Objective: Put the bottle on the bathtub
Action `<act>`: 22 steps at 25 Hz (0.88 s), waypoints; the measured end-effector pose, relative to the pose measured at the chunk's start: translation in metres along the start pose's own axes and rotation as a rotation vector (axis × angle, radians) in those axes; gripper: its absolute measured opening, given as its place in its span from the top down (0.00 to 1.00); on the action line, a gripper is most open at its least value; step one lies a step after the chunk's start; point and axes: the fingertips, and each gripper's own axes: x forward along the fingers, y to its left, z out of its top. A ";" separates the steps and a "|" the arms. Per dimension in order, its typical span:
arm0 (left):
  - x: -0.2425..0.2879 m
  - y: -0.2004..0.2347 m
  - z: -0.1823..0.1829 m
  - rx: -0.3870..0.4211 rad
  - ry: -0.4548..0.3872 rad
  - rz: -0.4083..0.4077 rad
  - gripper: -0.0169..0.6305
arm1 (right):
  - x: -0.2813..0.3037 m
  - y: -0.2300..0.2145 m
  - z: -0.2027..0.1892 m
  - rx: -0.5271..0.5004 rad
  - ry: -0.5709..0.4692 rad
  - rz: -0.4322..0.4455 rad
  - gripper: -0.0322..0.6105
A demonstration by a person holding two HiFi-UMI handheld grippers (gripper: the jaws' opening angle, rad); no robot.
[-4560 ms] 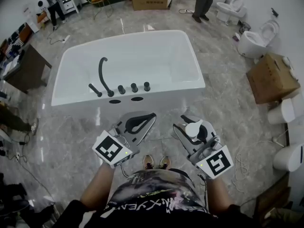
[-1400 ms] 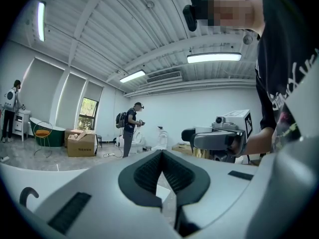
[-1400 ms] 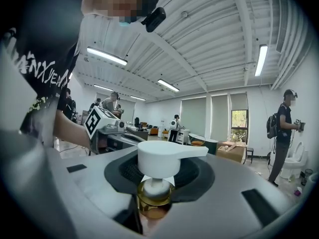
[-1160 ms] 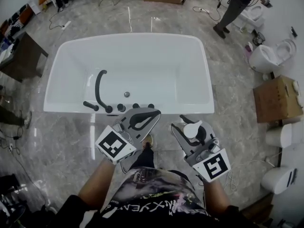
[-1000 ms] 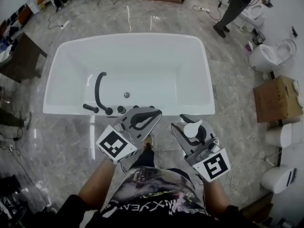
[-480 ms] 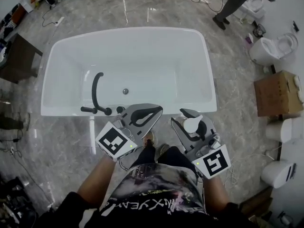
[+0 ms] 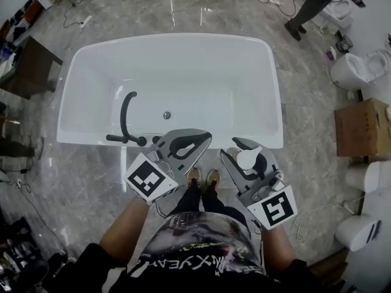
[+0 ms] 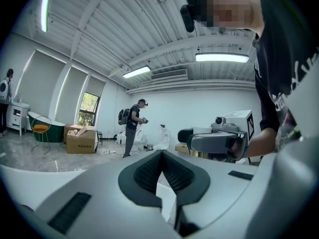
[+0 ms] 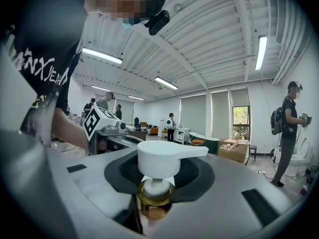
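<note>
A white bathtub (image 7: pixel 272 90) fills the middle of the head view, with a black curved faucet (image 7: pixel 126 112) on its near rim. My right gripper (image 7: pixel 243 150) hangs just in front of that near rim, shut on the bottle (image 7: pixel 246 159). The right gripper view shows the bottle's white pump head (image 9: pixel 167 156) and gold collar (image 9: pixel 155 195) between the dark pads (image 9: pixel 197 176); its body is hidden below. My left gripper (image 7: pixel 203 137) is held beside it over the rim's edge, and its pads (image 8: pixel 149 171) meet at the tips with nothing between them.
White toilets (image 7: pixel 360 72) and a cardboard box (image 7: pixel 363 127) stand on the marble floor to the right. A dark table (image 7: pixel 30 69) is at the left. A person (image 7: pixel 311 5) walks at the far right. My shoes (image 7: pixel 203 177) are close to the tub's side.
The tub has come nearer and now lies right under the gripper tips. Both grippers keep the same pose, the right still holding the bottle.
</note>
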 end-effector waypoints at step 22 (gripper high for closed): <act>0.048 0.033 -0.040 -0.026 0.015 0.074 0.96 | 0.014 -0.044 -0.058 -0.028 -0.036 0.047 0.75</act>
